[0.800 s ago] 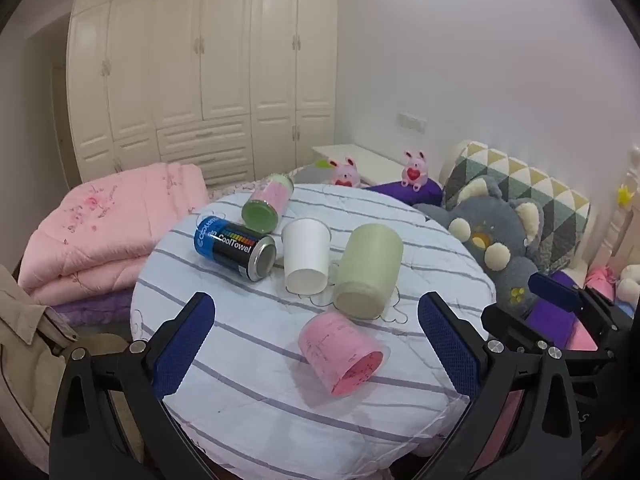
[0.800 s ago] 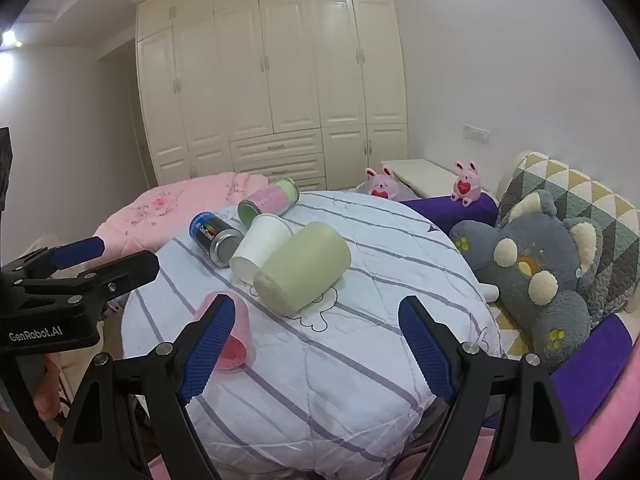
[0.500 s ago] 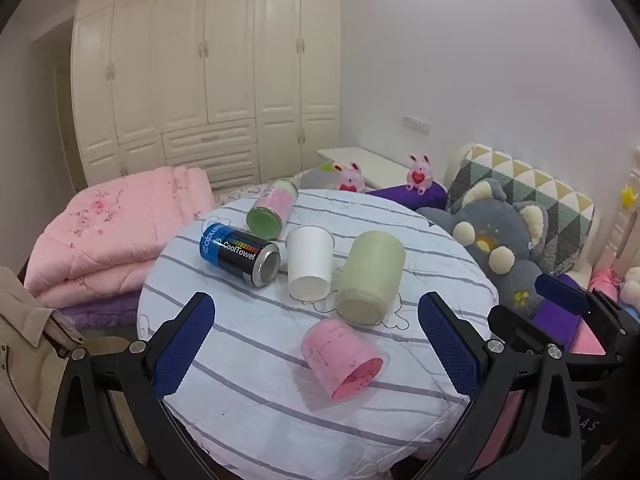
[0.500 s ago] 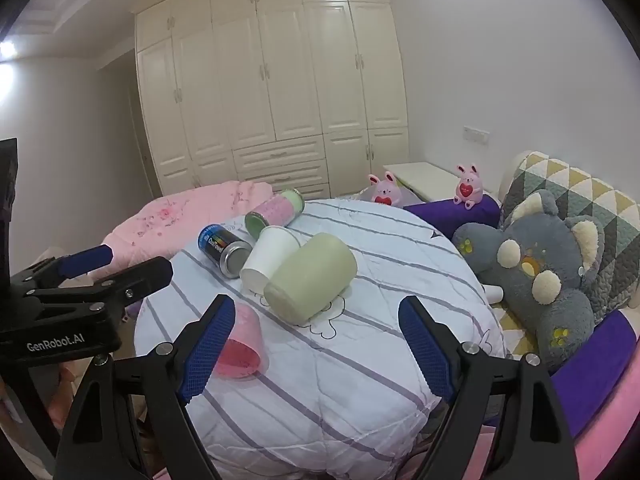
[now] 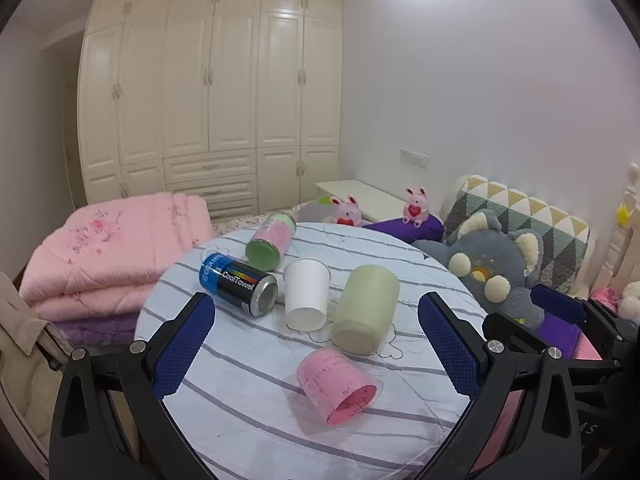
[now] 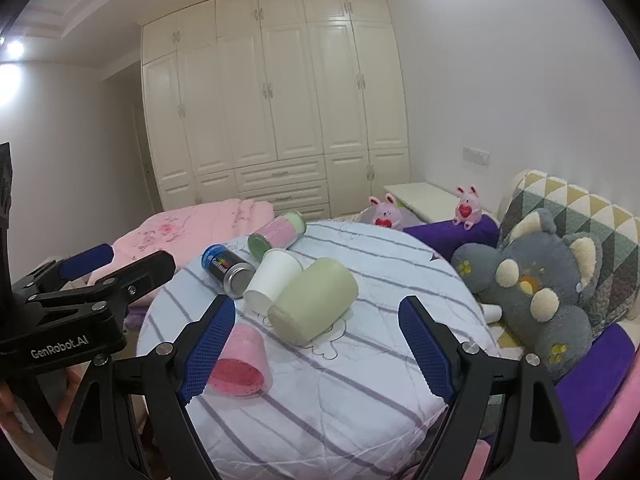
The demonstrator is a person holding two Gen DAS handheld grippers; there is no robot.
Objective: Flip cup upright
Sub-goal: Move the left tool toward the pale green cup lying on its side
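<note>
Cups lie on their sides on the striped table (image 5: 400, 432); left gripper (image 5: 316, 344) hovers with jaws wide apart, holding nothing, the pink cup (image 5: 336, 390) between and just below its tips, the green cup (image 5: 366, 308) and white cup (image 5: 305, 300) beyond; right gripper (image 6: 318, 346) also gapes empty, pink cup (image 6: 240, 360) beside its left jaw, can (image 6: 226, 270) farther off.

On the worktop (image 5: 248, 432), five containers lie on their sides: the near cup (image 5: 336, 390) at 6 o'clock, tumbler (image 5: 366, 308) at 3, paper cup (image 5: 305, 294) central, can (image 5: 238, 283) at 9, jar (image 5: 270, 240) at 12.
</note>
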